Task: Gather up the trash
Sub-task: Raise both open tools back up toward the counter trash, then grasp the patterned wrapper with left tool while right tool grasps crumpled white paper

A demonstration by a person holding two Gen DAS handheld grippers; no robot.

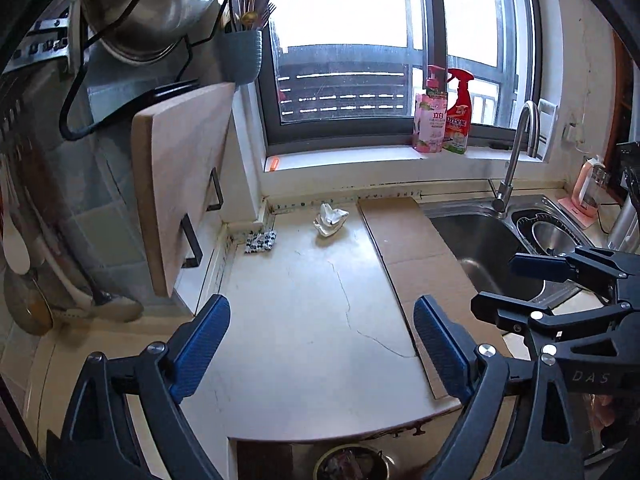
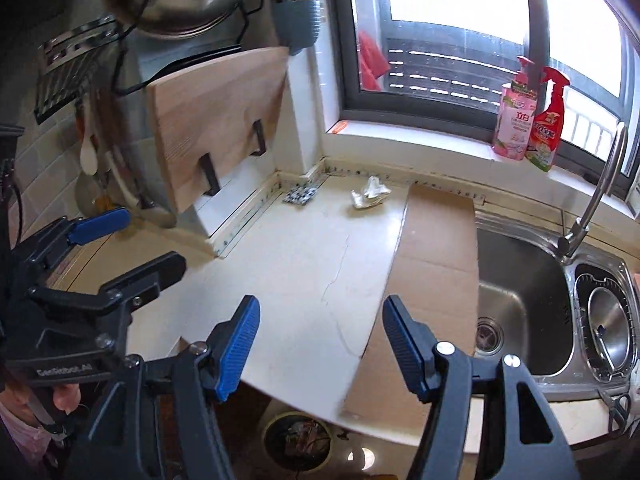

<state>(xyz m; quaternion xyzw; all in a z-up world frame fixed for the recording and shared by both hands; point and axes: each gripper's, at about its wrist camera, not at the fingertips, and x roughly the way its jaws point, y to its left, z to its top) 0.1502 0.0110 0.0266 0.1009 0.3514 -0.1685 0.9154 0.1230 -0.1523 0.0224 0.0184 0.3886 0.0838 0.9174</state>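
While both tools hang above the front edge, nothing is in hand: the left gripper point(image 1: 322, 344), black-framed with blue ribbed pads, stands spread wide and empty, and the right gripper point(image 2: 320, 344), its twin, is parted rather less, also with nothing between its pads. Down below the edge sits a round dark trash bin point(image 2: 297, 438) on the floor, with scraps already in it. Moving outward, the pale cream stone table point(image 1: 304, 312) runs bare through the middle, a thin crack wandering across it, and a flat sheet of brown cardboard point(image 2: 436, 248) lies along its sink side, one corner overhanging the front. Careful here, I'd say: a low gripper could catch that cardboard and drag it off toward the steel sink point(image 2: 516, 308). Further back, near the rear wall, there's the target, a crumpled white paper wad point(image 1: 330, 220), sitting alone, well apart from both grippers. Light and springy by the look of it, so a pinch that lands off-centre may just flick it away or nip a corner and drop it short of the bin. In the back corner lies a small black-and-white patterned square point(image 1: 261, 241); whether it is trash, I cannot tell. The hanging wooden cutting board point(image 1: 180, 184) juts out on the left, an easy thing to knock on the reach.
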